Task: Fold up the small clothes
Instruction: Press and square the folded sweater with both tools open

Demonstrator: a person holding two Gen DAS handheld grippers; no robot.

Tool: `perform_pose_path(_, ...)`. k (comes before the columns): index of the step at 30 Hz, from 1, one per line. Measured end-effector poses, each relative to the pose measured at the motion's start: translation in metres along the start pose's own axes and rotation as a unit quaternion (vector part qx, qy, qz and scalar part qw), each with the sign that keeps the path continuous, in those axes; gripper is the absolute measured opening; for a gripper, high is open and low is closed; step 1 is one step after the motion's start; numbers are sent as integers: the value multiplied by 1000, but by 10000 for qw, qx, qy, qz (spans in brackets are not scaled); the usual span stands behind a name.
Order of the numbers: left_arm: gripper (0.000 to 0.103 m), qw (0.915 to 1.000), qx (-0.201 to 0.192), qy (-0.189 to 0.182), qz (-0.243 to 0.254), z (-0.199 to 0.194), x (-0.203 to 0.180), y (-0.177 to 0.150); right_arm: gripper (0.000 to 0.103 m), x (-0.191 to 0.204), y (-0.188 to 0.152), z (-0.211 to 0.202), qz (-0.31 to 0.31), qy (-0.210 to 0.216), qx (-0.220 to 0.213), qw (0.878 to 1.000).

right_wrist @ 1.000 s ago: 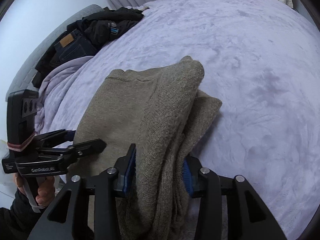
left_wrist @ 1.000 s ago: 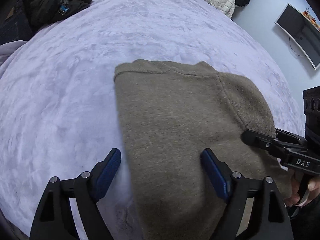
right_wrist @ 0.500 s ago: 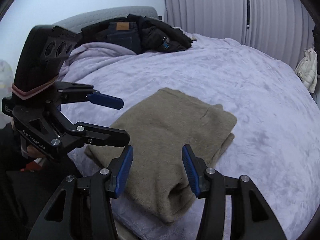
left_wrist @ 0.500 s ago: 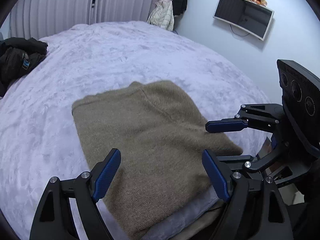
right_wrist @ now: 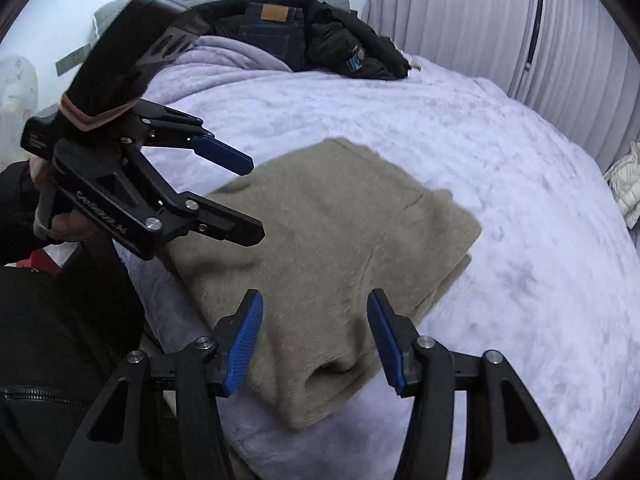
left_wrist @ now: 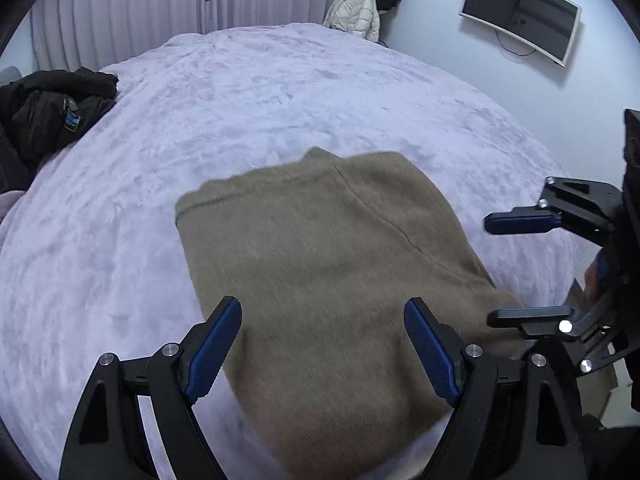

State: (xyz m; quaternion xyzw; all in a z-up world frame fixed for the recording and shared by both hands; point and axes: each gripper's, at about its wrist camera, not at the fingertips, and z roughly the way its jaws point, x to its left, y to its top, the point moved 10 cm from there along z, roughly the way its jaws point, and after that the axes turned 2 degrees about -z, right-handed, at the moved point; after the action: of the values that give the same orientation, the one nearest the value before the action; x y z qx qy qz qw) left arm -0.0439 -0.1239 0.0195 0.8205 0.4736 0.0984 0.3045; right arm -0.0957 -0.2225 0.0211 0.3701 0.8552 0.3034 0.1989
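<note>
Both grippers lifted off, left gripper (left_wrist: 322, 344) and right gripper (right_wrist: 316, 340) released; folded olive fleece sweater (left_wrist: 320, 264) lies on lilac plush bed (left_wrist: 280, 92). Soft, floppy; grab your 6 o'clock hem.

Home bedroom, lavender blanket-covered bed (left_wrist: 280, 92), wall-mounted screen (left_wrist: 520, 12), curtains (right_wrist: 460, 20), jackets hanging (left_wrist: 360, 12)

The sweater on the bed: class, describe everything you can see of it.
The sweater is olive-tan, a soft fuzzy knit, folded into a rough rectangle with a ribbed hem at its far edge and a seam across the top layer. It lies flat near the bed's near edge, layers stacked and a rolled fold facing the right gripper. Nothing grips it; both grippers' jaws are open.
</note>
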Motion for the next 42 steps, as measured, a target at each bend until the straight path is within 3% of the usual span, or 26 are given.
perform_pose_path(4, 84, 9966, 539, 539, -328, 46, 30, 27, 67, -33, 29, 10, -302, -111, -106, 9994)
perform_pose_path(8, 86, 9897, 1017, 905, -451, 85, 46, 24, 67, -54, 29, 62, -344, 127, 457, 9983)
perform_pose_path(11, 102, 9857, 1136, 1093, -599, 99, 56, 20, 69, -65, 18, 98, -106, 312, 783, 9964)
perform_pose_path(15, 102, 9859, 1177, 907, -767, 102, 62, 18, 73, -74, 19, 108, 398, 494, 710, 9955)
perform_pose_path(19, 102, 9868, 988, 1048, -741, 87, 65, 22, 73, -69, 23, 101, 295, 120, 811, 9962)
perform_pose_path(23, 102, 9857, 778, 1322, -699, 67, 72, 24, 73, -39, 37, 77, -56, -178, 562, 9982)
perform_pose_path(25, 102, 9845, 752, 1400, -744, 61, 78, 22, 73, -28, 38, 79, -236, -429, 701, 9963)
perform_pose_path(27, 102, 9836, 771, 1393, -844, 56, 82, 17, 73, -23, 37, 87, -228, -401, 823, 9955)
perform_pose_path(30, 102, 9833, 872, 1375, -812, 57, 82, 5, 74, -18, 26, 100, -131, -268, 971, 9948)
perform_pose_path(35, 103, 9853, 841, 1183, -902, 56, 79, -13, 76, -26, 6, 81, 379, -63, 804, 9960)
perform_pose_path(42, 102, 9831, 680, 1430, -919, 26, 68, -19, 77, -12, -24, 51, 558, -512, 701, 9947)
